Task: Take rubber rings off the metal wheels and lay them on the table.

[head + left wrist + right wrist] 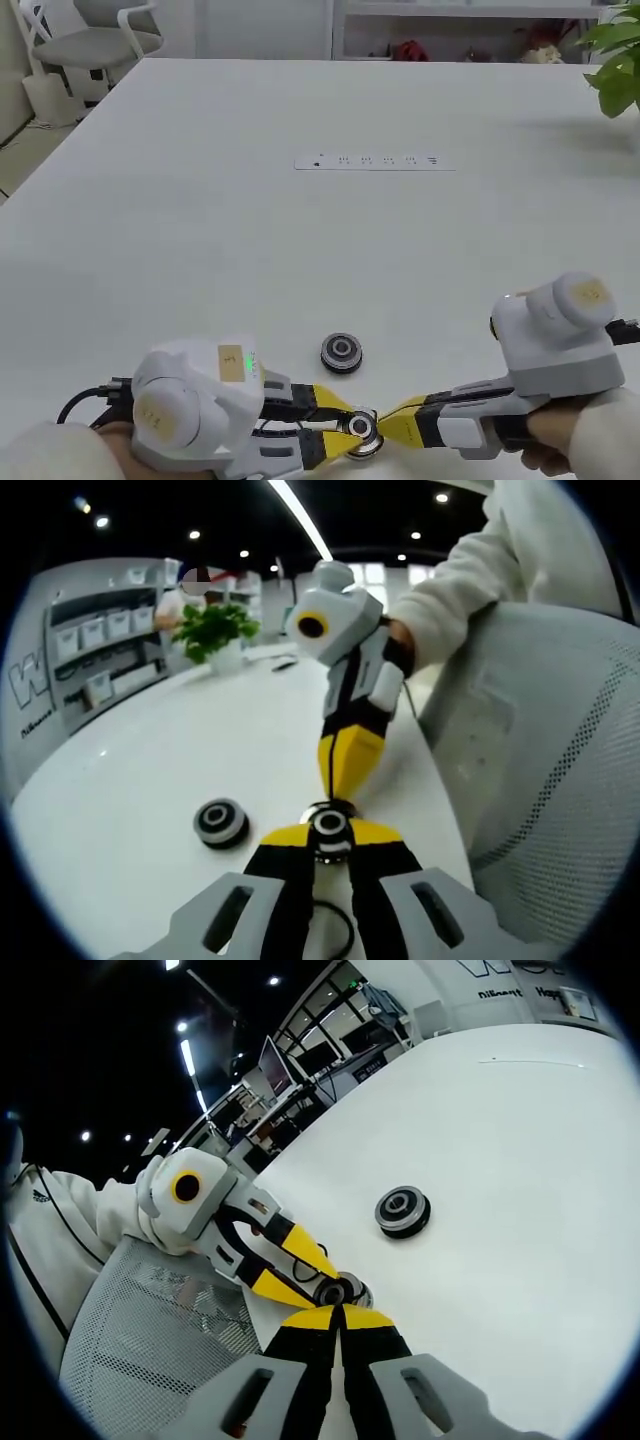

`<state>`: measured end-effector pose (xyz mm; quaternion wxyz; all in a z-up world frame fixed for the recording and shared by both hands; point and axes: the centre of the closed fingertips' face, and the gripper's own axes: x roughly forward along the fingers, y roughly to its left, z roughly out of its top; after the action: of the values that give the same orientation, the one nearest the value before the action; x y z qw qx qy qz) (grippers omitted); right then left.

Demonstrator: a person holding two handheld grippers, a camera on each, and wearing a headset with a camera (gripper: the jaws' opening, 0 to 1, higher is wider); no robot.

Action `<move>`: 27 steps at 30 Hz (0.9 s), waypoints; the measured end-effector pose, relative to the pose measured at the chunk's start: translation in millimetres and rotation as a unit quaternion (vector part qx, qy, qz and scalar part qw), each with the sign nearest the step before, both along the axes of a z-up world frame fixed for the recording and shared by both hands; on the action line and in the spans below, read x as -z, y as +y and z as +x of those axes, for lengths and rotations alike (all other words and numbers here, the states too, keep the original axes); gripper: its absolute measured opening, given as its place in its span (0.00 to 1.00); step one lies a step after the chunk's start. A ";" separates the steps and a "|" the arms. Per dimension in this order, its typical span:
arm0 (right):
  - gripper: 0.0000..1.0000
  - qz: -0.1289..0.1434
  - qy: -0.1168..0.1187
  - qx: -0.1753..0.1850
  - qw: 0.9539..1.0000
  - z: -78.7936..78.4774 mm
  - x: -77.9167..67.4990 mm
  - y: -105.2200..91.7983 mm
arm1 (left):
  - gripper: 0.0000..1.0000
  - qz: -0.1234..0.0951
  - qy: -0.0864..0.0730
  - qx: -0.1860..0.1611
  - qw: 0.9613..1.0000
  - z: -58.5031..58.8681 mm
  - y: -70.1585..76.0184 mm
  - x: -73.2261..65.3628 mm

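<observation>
near the table (200, 220) edge, the left gripper (346, 429) clamps a metal wheel (361, 427) between its jaws. the right gripper (388, 427), jaws pressed together, meets that wheel's rim from the opposite side. a second wheel (341, 353), its black rubber ring (324, 355) on, lies just beyond, apart from both. a power strip (375, 162) lies farther back, with a plant (615, 60) at the far right.
</observation>
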<state>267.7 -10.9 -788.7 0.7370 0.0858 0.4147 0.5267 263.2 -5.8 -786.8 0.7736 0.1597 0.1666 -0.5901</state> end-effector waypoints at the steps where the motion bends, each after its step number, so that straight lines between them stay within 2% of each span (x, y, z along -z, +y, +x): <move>1: 0.00 0.000 -0.001 -0.001 1.000 0.0 -0.1 0.1 | 0.13 0.000 0.000 0.000 1.000 0.2 0.2 0.1; 27: 0.00 0.008 -0.006 -0.007 1.000 -0.1 -2.6 3.2 | 0.13 -0.002 0.003 -0.002 1.000 1.2 0.0 -0.6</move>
<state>267.6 -7.6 -786.1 0.7350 0.0855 0.4067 0.5358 264.4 -5.8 -786.2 0.7749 0.1562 0.1677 -0.5891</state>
